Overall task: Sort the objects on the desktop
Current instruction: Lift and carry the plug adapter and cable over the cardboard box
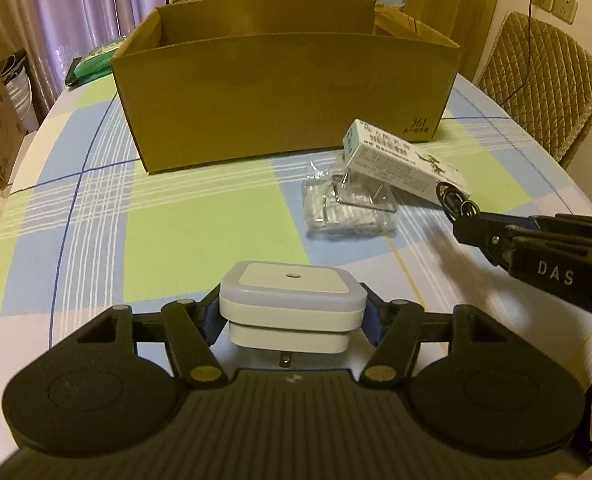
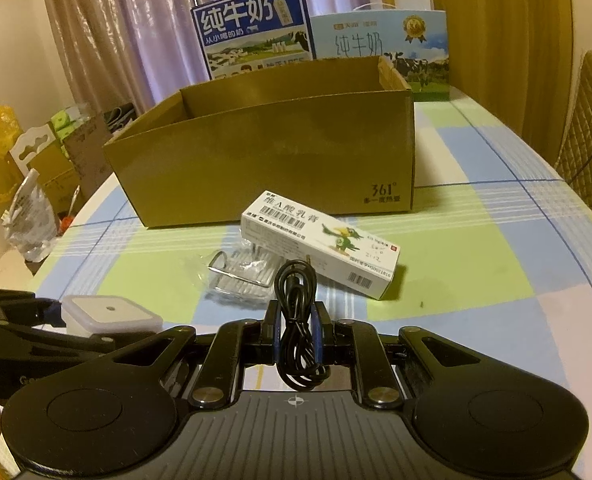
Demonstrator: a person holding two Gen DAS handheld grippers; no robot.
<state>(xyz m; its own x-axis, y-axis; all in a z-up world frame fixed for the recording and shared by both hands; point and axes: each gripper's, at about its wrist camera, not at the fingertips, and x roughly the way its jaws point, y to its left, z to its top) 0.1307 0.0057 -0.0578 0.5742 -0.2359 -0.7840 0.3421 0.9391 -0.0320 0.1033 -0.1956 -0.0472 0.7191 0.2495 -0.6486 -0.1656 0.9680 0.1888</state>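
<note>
Before one open cardboard box (image 2: 264, 160), the left gripper's (image 1: 292, 312) fingers are clamping a square white plug-in light (image 1: 292, 300). Right gripper's (image 2: 296, 332) fingers are pinching one coiled black cable (image 2: 296, 320); one white carton (image 2: 320, 244) is leaning on one crinkly clear packet (image 2: 236, 276).

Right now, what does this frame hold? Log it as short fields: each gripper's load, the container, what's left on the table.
left gripper: shut on white plug-in night light
right gripper: shut on coiled black cable
container: open cardboard box, upright on the checked tablecloth; inside not visible
loose items: white medicine carton, tilted, resting on clear plastic packet in front of the box
background: two milk cartons behind the box
task state: both held items not yet in the box
</note>
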